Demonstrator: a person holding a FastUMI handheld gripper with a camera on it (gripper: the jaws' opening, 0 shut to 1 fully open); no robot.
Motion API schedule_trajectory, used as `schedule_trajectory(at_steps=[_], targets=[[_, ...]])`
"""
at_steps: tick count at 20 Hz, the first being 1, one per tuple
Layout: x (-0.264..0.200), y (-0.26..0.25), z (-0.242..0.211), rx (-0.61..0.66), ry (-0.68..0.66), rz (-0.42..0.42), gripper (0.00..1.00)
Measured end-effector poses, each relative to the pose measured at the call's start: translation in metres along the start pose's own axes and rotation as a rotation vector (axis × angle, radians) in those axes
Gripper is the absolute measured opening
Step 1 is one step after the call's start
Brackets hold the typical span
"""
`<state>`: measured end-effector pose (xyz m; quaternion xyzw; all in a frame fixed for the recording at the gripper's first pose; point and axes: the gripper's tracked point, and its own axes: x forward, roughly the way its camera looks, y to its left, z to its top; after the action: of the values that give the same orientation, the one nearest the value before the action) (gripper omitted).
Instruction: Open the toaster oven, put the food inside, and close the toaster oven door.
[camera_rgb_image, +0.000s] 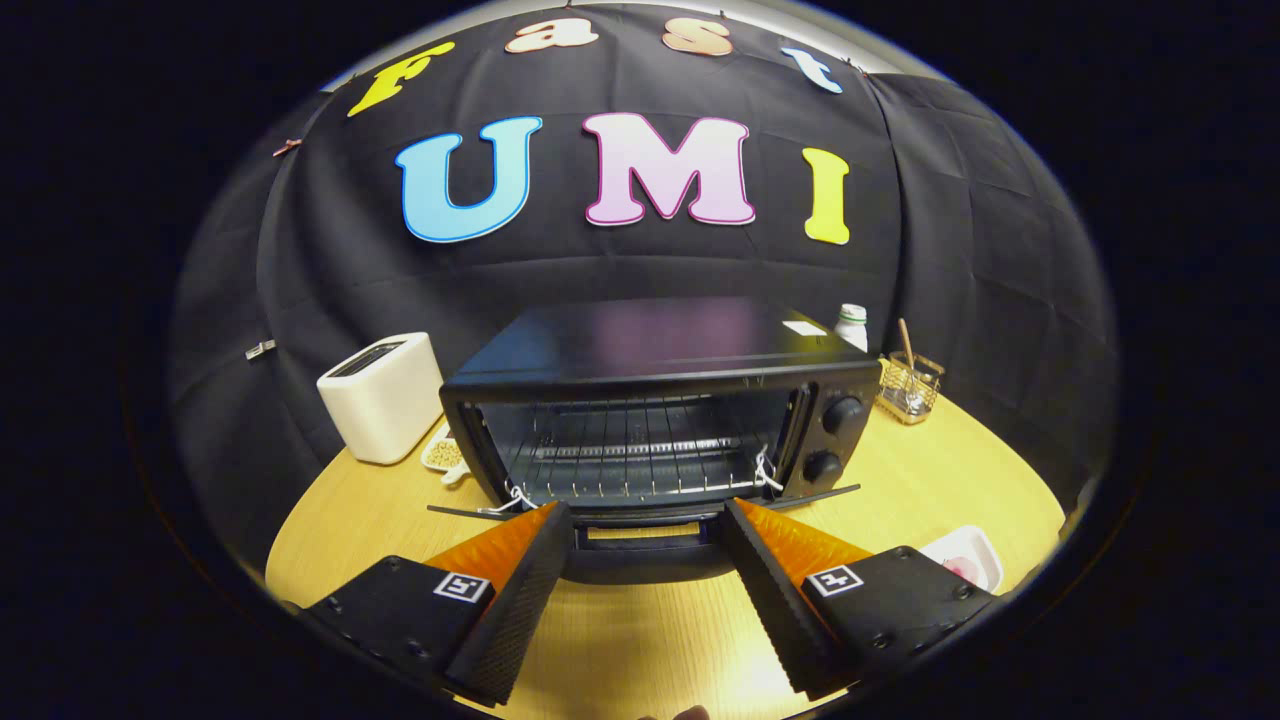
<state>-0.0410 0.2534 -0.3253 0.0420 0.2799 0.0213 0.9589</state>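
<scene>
Claw (645, 520) wide, empty, w/ open oven (640, 420) door (640, 545) straight ahead betw. fingers. Food dish (965, 555) lies just right of claw, so next move likely swings right.

We find the black toaster oven (660, 410) open, its door (640, 545) lowered flat between our spread gripper (647, 522) fingers. The wire rack (630, 455) inside lies bare. A white toaster (383, 395) flanks the oven's left, a wire basket (910, 388) its right.
</scene>
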Motion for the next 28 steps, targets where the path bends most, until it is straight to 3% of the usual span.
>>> schedule_trajectory(at_steps=[13,17,24,28], targets=[[-0.022,-0.013,-0.11,-0.066,0.298,0.058,0.99],[-0.04,-0.018,-0.1,-0.042,0.323,0.129,0.99],[-0.078,-0.045,-0.032,0.022,0.341,0.319,0.99],[-0.091,-0.093,-0.003,-0.005,0.361,0.34,0.99]])
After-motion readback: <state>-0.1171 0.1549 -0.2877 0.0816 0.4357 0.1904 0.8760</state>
